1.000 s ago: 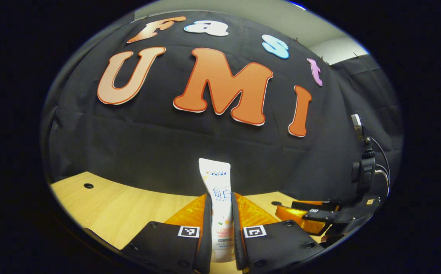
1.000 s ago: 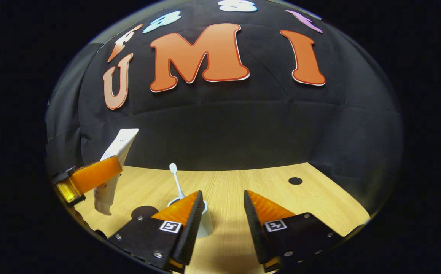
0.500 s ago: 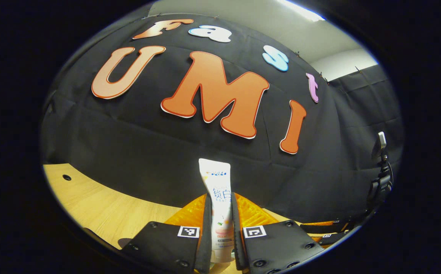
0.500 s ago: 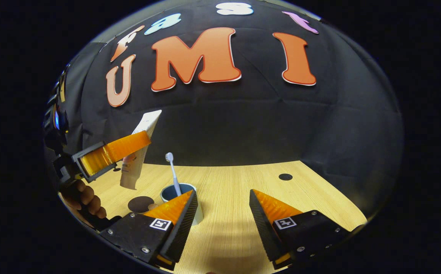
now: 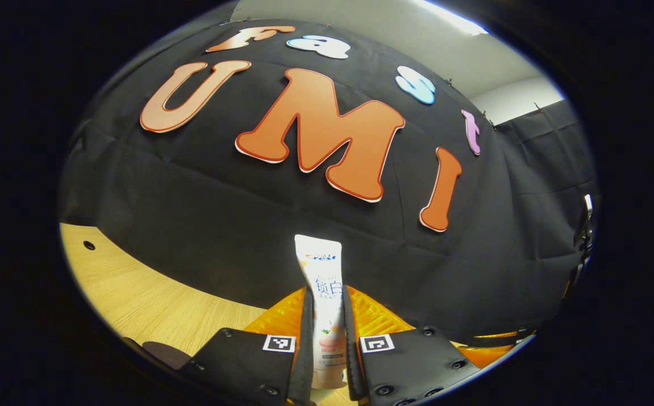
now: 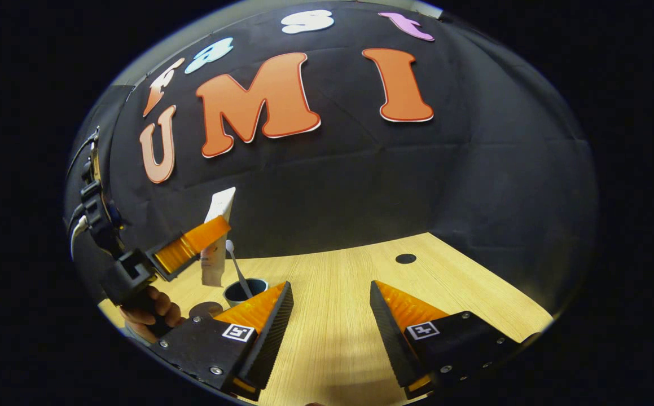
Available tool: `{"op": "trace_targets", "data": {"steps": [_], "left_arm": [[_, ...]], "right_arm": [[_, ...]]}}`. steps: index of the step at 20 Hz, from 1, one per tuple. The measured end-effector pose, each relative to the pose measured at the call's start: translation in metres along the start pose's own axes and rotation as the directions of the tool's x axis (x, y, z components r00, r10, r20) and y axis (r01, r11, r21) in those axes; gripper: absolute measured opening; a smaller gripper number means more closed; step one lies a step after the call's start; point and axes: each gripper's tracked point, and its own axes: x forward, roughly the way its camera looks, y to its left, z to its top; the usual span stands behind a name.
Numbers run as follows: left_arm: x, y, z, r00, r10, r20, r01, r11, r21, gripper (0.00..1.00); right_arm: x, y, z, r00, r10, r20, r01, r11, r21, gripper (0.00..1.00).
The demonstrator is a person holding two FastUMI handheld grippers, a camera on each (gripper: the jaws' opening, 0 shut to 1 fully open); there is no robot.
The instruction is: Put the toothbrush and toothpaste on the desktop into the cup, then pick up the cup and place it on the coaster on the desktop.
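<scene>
In the right gripper view, the left gripper clamps one toothpaste tube upright above one cup holding one toothbrush; one coaster lies beside it. The right gripper hangs wide open, empty.

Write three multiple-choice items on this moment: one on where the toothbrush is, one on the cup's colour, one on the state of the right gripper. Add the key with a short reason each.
1. Where is the toothbrush?
A. Flat on the desktop
B. Standing in the cup
C. Between the right gripper's fingers

2. What colour is the cup?
A. Red
B. Yellow
C. Blue-grey

3. How is the right gripper?
A. Open, holding nothing
B. Shut on the cup
C. Shut on the toothpaste

Key:
1 B: its handle rises out of the cup at a slant.
2 C: rim and wall look blue-grey.
3 A: bare desktop shows between its spread fingers; the left gripper clamps the toothpaste.
</scene>
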Motion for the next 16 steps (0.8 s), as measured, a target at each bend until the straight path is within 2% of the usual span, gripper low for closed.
{"op": "trace_targets", "data": {"steps": [2, 5, 8, 16], "left_arm": [[0.006, 0.003, -0.011, 0.998, 0.057, 0.01, -0.057, 0.998, -0.007, 0.28], [0.007, 0.01, -0.021, 0.989, 0.142, 0.033, -0.143, 0.989, 0.033, 0.28], [0.009, 0.013, -0.023, 0.978, 0.193, 0.077, -0.199, 0.977, 0.079, 0.29], [0.017, 0.018, -0.046, 0.97, 0.238, 0.04, -0.241, 0.96, 0.144, 0.3]], "right_arm": [[0.0, -0.006, -0.003, 1.0, -0.006, 0.003, 0.006, 1.0, -0.002, 0.83], [-0.001, -0.013, -0.004, 1.0, -0.007, 0.004, 0.007, 1.0, 0.011, 0.83], [-0.001, -0.016, -0.005, 1.0, 0.003, 0.008, -0.003, 0.999, 0.037, 0.83], [-0.005, -0.028, -0.009, 1.0, 0.005, 0.01, -0.006, 0.998, 0.063, 0.83]]}}
